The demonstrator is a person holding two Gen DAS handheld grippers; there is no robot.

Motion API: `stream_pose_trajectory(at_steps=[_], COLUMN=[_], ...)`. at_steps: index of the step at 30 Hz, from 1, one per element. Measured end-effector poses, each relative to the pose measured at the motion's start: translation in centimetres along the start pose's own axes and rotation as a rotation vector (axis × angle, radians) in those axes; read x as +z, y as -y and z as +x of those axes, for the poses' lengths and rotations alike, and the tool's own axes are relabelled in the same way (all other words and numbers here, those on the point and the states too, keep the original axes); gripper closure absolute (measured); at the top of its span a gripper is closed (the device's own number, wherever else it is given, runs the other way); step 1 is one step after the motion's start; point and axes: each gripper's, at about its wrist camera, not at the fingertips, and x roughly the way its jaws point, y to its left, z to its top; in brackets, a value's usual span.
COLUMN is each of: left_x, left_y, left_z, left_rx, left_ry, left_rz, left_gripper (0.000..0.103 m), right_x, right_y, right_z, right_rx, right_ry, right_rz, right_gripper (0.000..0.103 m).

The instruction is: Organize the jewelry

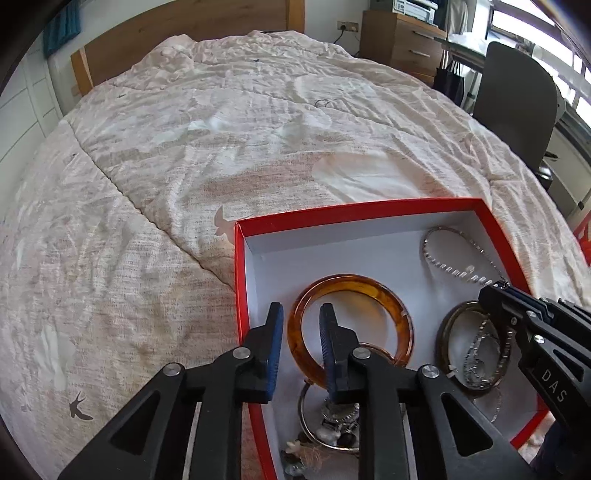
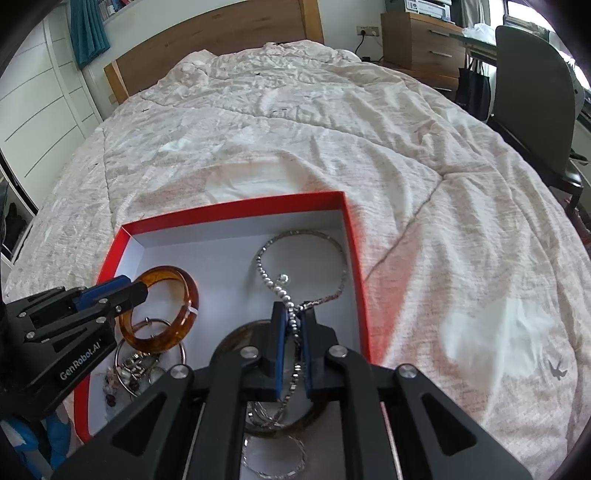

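Left wrist view: a shallow red cardboard box with a white lining (image 1: 240,280) is set on a bed covered by a crumpled pale pink quilt printed with small dark birds (image 1: 155,177).

Contents of the box, as seen:
- One translucent amber plastic bangle (image 1: 400,317), lying flat toward the left side of the box.
- One silver beaded necklace (image 1: 443,266), looped in the far right corner.
- One dark brown ring-shaped bangle (image 1: 443,332), lying on the right, with silver chain heaped inside it.
- Thin silver hoops and a small cluster of beads and charms (image 1: 332,424), gathered at the near left end, partly hidden behind the tool.

Left tool (image 1: 301,314): black, with blue pads; the jaws are spread a little, one on each side of the amber bangle's near-left rim, with a gap visible at the pads, so the bangle is not pinched.

Right tool (image 2: 293,314): black, with blue pads; the jaws are nearly together, with the silver necklace strand running between them. Whether the pads press on the strand cannot be told.

Background: a wooden headboard (image 2: 221,33), a wooden chest of drawers (image 2: 421,40) and a grey chair (image 2: 532,92) are placed around the bed.
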Motion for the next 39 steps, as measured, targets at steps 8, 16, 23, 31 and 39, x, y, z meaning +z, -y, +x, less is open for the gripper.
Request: stream_pose_trajectory(at_steps=[8, 16, 23, 31, 39], left_x=[0.0, -0.8, -3.6, -8.2, -13.6], left_y=[-0.4, -2.3, -6.0, -11.2, -14.7], left_z=[-2.9, -7.4, -13.7, -21.9, -28.6], left_rx=[-0.016, -0.008, 0.027, 0.09, 0.157], left_ry=[0.034, 0.078, 0.127, 0.201, 0.254], left_rz=[-0.023, -0.07, -0.123, -0.191, -0.232], left_gripper=[0.068, 0.056, 0.042, 0.03, 0.022], right_x=[0.0, -0.4, -1.8, -4.8, -8.3], right_y=[-0.2, -2.3, -6.3, -11.0, -14.6], right_z=[-2.5, -6.5, -11.4, -17.8, -23.5], right_rx=[-0.023, -0.027, -0.017, 0.009, 0.046], right_ry=[0.012, 0.043, 0.08, 0.134, 0.192], right_rz=[0.0, -0.007, -0.042, -0.081, -0.108], right_gripper=[0.07, 0.07, 0.064, 0.057, 0.049])
